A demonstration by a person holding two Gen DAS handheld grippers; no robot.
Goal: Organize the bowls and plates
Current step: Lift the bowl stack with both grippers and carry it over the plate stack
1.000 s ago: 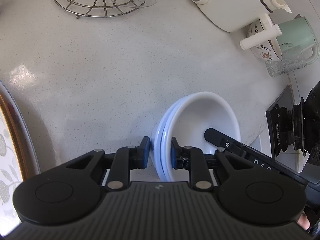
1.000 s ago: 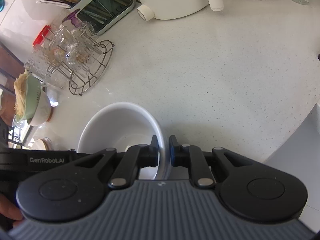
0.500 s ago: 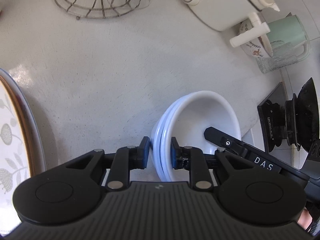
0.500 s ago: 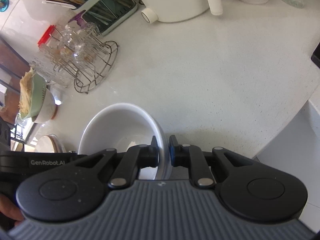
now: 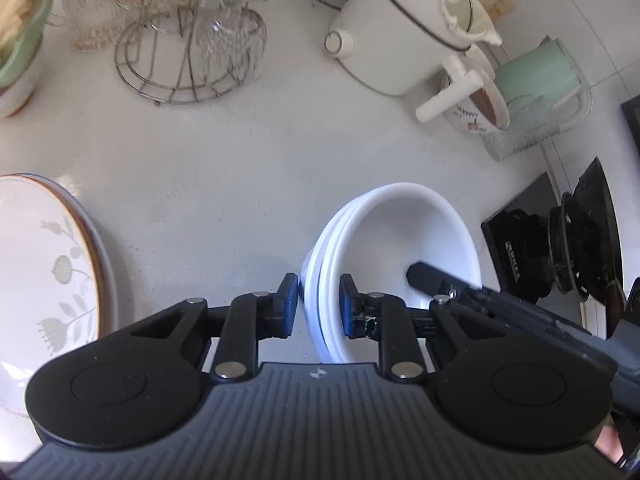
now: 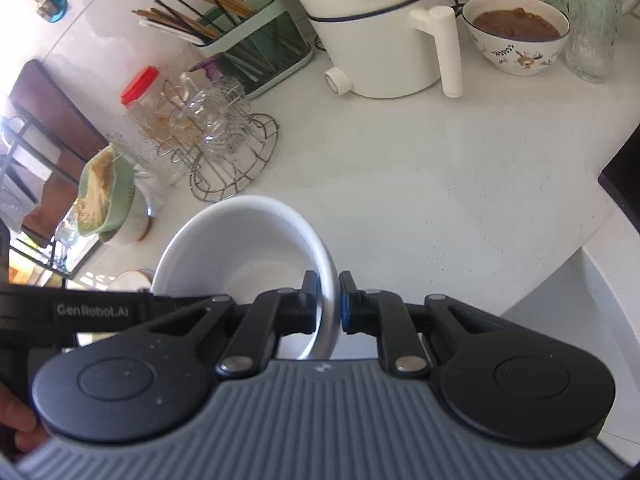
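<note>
A stack of nested white bowls (image 5: pixel 394 240) is held above the white counter. My left gripper (image 5: pixel 319 306) is shut on the stack's left rim. My right gripper (image 6: pixel 329 304) is shut on the opposite rim of the same bowl stack (image 6: pixel 240 244); one of its fingers (image 5: pixel 424 278) shows inside the top bowl in the left wrist view. A floral plate with a gold rim (image 5: pixel 48 264) lies on the counter at the far left.
A wire rack with upturned glasses (image 5: pixel 192 52), a white electric pot (image 5: pixel 404 28), a floral bowl of brown food (image 6: pixel 518 32), a green kettle (image 5: pixel 540 76) and a chopstick holder (image 6: pixel 256 44) stand at the back. A green bowl (image 6: pixel 104 192) is left. A black stove (image 5: pixel 560 236) is right.
Both grippers have lifted the bowl stack and pulled back, so more of the back counter shows. The floral plate has come further into the left wrist view.
</note>
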